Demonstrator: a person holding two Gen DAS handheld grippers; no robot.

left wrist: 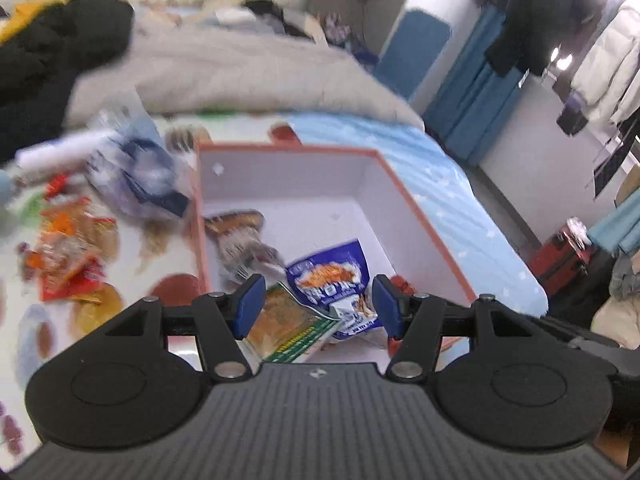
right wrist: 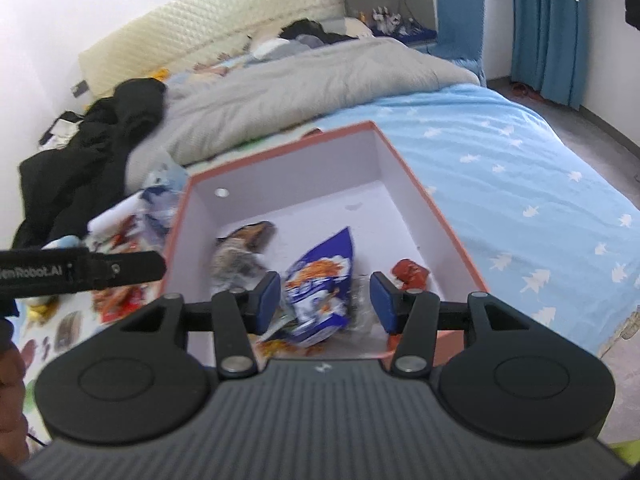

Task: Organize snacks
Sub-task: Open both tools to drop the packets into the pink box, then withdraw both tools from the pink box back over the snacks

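An open box (left wrist: 404,196) with an orange rim and white inside lies on the bed; it also shows in the right wrist view (right wrist: 424,196). In it lie a blue snack packet (left wrist: 328,276) (right wrist: 320,276), a green-edged packet (left wrist: 288,328), a grey-brown packet (left wrist: 240,236) (right wrist: 240,248) and a small red packet (right wrist: 410,272). My left gripper (left wrist: 316,304) is open and empty above the box's near end. My right gripper (right wrist: 324,300) is open and empty above the blue packet.
Loose red and orange snack packets (left wrist: 72,252) and a blue-white bag (left wrist: 136,172) lie left of the box on a patterned sheet. A grey duvet (right wrist: 288,84) and black clothes (right wrist: 80,152) lie behind. The other gripper's strap (right wrist: 80,272) shows at left.
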